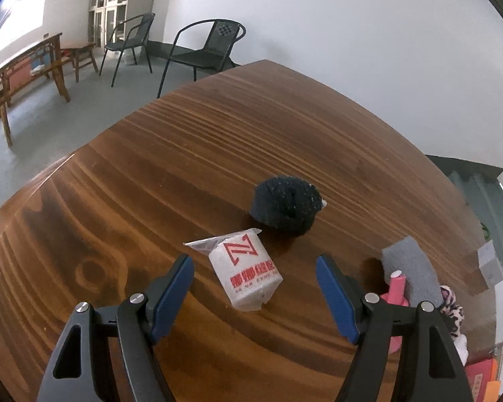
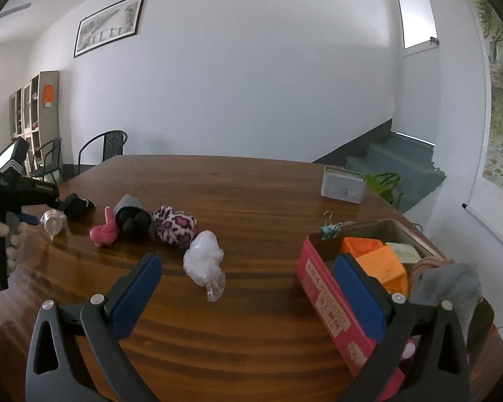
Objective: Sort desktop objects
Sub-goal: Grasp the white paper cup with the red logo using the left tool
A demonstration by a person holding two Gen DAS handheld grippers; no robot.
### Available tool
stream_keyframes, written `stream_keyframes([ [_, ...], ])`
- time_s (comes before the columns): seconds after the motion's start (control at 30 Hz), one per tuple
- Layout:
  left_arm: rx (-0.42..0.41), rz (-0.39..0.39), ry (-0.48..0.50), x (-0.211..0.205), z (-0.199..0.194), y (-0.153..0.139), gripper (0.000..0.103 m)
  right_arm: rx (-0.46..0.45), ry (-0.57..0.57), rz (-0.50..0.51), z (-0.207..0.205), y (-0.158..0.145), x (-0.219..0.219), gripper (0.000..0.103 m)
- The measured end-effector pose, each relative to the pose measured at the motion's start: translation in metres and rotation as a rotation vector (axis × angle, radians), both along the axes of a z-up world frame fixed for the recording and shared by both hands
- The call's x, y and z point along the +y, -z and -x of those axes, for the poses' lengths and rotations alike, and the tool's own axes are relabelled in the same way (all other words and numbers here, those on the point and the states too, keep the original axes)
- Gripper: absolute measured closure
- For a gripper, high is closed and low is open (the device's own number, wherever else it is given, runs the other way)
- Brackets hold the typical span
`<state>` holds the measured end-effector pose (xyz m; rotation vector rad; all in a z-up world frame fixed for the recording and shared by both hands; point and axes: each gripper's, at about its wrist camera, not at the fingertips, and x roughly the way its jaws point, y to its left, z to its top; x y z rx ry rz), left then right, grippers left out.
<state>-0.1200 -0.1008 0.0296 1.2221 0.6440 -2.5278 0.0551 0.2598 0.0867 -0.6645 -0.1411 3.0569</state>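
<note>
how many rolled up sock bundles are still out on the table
4: a dark navy bundle beyond the white packet, then a pink one, a grey-and-black one and a leopard-print one in a row. More may be hidden in the pink box.

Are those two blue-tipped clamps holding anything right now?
No. The left hand-held gripper is open around the white packet without touching it; the right hand-held gripper is open and empty.

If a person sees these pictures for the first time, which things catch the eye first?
Probably the white wrapped packet with red print, lying on the brown wooden table between the open fingers of the left gripper. In the right wrist view, the pink open box holding orange blocks stands at the right, and a pink leopard-print sock ball lies further left.
</note>
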Motion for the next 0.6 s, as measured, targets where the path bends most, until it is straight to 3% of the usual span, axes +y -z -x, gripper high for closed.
stream_keyframes([
  [0.17, -0.032, -0.008, 0.003, 0.005, 0.006, 0.010, 0.028, -0.030, -0.020, -0.006, 0.005, 0.004, -0.006, 0.000],
  [0.23, -0.036, -0.017, 0.000, 0.004, 0.006, 0.012, 0.044, -0.042, -0.023, -0.006, 0.006, 0.006, -0.006, 0.000],
  [0.33, -0.030, -0.031, -0.008, 0.001, 0.005, 0.012, 0.046, -0.051, -0.023, 0.001, 0.007, 0.006, -0.004, 0.000],
  [0.43, -0.023, -0.049, -0.003, 0.002, 0.001, 0.011, 0.058, -0.058, -0.023, 0.009, 0.008, 0.007, -0.003, 0.000],
  [0.6, -0.010, -0.057, 0.015, 0.002, -0.006, 0.004, 0.059, -0.069, -0.036, 0.026, 0.010, 0.008, -0.001, 0.000],
])
